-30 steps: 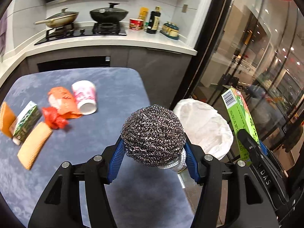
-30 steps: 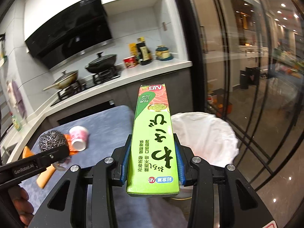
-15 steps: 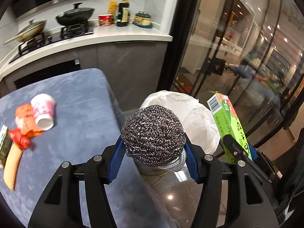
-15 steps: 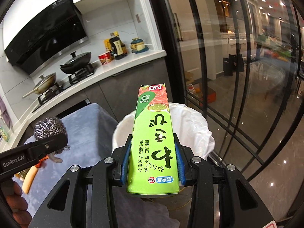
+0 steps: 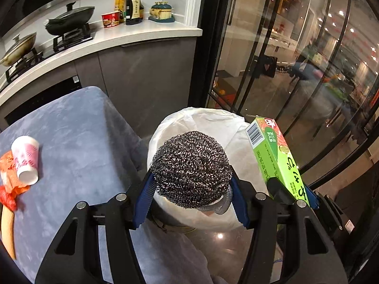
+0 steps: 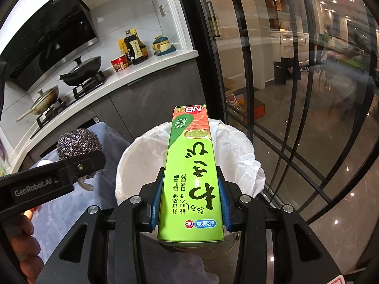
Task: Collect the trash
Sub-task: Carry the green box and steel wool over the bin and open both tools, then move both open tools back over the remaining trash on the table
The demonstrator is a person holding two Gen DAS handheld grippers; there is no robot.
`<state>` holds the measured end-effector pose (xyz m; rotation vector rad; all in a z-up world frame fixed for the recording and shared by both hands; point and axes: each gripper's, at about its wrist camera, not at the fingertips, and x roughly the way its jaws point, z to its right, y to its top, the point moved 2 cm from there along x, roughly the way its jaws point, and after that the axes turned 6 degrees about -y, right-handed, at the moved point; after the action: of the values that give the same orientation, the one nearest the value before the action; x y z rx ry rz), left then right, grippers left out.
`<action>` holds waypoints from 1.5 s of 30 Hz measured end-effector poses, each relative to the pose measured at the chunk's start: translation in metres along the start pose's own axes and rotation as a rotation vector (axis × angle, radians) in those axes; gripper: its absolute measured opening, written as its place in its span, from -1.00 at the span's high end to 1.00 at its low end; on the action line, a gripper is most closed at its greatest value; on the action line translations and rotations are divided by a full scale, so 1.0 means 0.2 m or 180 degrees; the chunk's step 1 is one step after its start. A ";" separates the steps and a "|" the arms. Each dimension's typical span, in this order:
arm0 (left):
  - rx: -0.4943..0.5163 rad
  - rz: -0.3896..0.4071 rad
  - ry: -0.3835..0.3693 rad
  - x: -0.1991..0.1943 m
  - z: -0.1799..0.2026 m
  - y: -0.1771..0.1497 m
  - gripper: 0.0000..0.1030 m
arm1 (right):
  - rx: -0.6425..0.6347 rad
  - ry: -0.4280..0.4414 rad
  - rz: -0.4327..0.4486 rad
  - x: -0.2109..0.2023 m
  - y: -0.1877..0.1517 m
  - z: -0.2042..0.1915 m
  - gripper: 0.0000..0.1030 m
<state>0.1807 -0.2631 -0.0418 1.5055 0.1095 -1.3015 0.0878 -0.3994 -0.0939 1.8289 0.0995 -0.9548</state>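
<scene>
Left gripper (image 5: 191, 189) pinches one steel wool ball (image 5: 191, 168) between blue pads, held over the rim of one white-bagged trash bin (image 5: 208, 123); right gripper (image 6: 190, 202) clamps one green box (image 6: 190, 177) lengthwise, over the same bin; on the blue-grey table (image 5: 78, 142): one pink paper cup (image 5: 24, 158) on its side, one orange wrapper (image 5: 8, 172), one red scrap (image 5: 7, 198); two pans on the stove.

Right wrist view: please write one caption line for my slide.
Right gripper holds a green box above the white-lined trash bin; left gripper grips a steel scourer alongside.
</scene>
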 end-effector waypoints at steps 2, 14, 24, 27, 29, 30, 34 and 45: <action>0.0033 -0.0011 0.0004 0.03 0.02 0.01 -0.08 | 0.0000 -0.0006 -0.0019 0.03 0.00 0.00 0.26; 0.0087 -0.0020 0.0006 0.11 0.07 0.08 -0.30 | 0.0026 -0.0023 -0.0072 0.11 0.01 0.01 0.23; 0.0041 0.0038 0.0032 0.09 0.04 0.11 -0.40 | 0.0065 -0.0020 -0.0016 0.09 0.04 0.00 0.05; 0.0034 0.0051 0.0036 0.08 0.03 0.11 -0.40 | 0.0060 -0.0026 0.0008 0.08 0.04 0.00 -0.04; 0.0022 0.0067 0.0035 0.06 0.02 0.11 -0.40 | 0.0056 -0.0027 0.0030 0.06 0.04 -0.01 -0.06; 0.0013 0.0076 0.0038 0.05 0.01 0.10 -0.40 | 0.0052 -0.0025 0.0041 0.05 0.04 -0.02 -0.07; -0.0027 0.0116 0.0051 0.00 -0.02 0.10 -0.40 | 0.0027 -0.0007 0.0077 0.02 0.05 -0.05 -0.09; -0.0254 0.0275 0.0207 -0.24 -0.24 0.03 -0.40 | -0.0108 0.0165 0.0181 -0.15 0.03 -0.24 -0.16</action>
<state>0.1968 -0.2040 -0.0128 1.4689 0.1355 -1.1667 0.0965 -0.3535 -0.0624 1.8163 0.0947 -0.8616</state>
